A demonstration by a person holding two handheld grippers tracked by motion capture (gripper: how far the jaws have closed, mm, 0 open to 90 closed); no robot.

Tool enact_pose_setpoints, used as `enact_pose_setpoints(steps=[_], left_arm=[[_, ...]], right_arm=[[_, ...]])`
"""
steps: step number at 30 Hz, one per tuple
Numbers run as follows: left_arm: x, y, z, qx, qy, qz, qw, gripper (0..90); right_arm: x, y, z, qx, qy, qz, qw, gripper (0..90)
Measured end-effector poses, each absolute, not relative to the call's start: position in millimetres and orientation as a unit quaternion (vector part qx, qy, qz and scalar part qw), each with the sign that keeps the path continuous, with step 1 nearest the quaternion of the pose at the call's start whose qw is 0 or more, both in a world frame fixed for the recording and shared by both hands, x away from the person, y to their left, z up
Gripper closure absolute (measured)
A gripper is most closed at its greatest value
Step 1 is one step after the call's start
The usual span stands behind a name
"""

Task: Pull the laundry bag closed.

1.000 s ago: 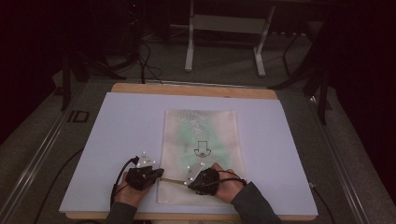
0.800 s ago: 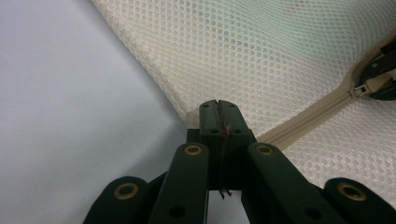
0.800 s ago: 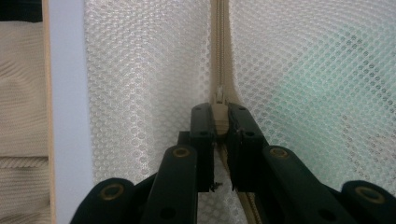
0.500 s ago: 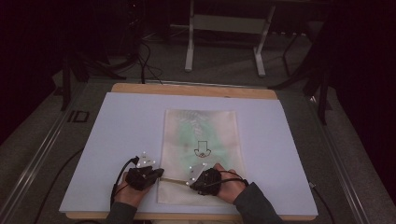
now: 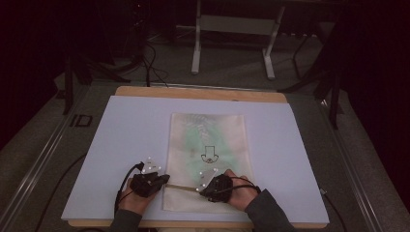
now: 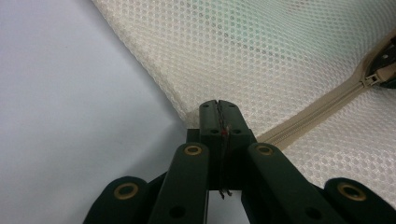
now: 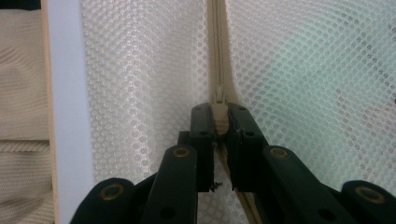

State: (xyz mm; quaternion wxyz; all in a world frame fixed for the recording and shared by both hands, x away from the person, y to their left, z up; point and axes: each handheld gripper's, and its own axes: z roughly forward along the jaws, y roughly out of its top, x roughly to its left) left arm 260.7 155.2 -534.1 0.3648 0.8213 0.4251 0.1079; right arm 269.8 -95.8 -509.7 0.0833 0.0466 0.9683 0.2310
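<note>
One cream mesh bag (image 5: 208, 159) lies flat on the pale sheet (image 5: 121, 140) that covers the bench (image 5: 198, 93), near the middle and toward the person's edge. Its long axis runs from the person away toward the far side; a small dark arrow-like mark (image 5: 209, 153) printed on it points away from the person, and something green shows through the mesh. One zipper (image 6: 317, 109) crosses the bag near its close end, running left to right across the short axis.

Two claws work on that zipper line. The left claw (image 5: 164, 180) sits at the bag's left edge; in the left gripper view its jaws are pressed together on the corner of the mesh (image 6: 218, 109) where the zipper tape ends, with no gap visible between them. The right claw (image 5: 199, 188) is over the bag itself, just right of the left one along the zipper. In the right gripper view its jaws stand narrow, clamped on the cream zipper pull (image 7: 219, 114), with the closed teeth running straight ahead from it.

Two hands hold the claws, the left hand (image 5: 133, 200) off the bag on the sheet, the right hand (image 5: 239, 195) resting over the bag's close end. A cable (image 5: 126, 175) loops from the left claw.
</note>
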Motion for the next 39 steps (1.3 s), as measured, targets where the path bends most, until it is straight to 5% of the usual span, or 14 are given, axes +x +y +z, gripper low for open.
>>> enact_pose_setpoints(steps=[39], left_arm=[[260.2,154.4,-534.0,0.82,0.427,0.11,0.364,89.0]], right_arm=[[275.3,-112.9,-507.1,0.056,0.97,0.226,0.073,82.3]])
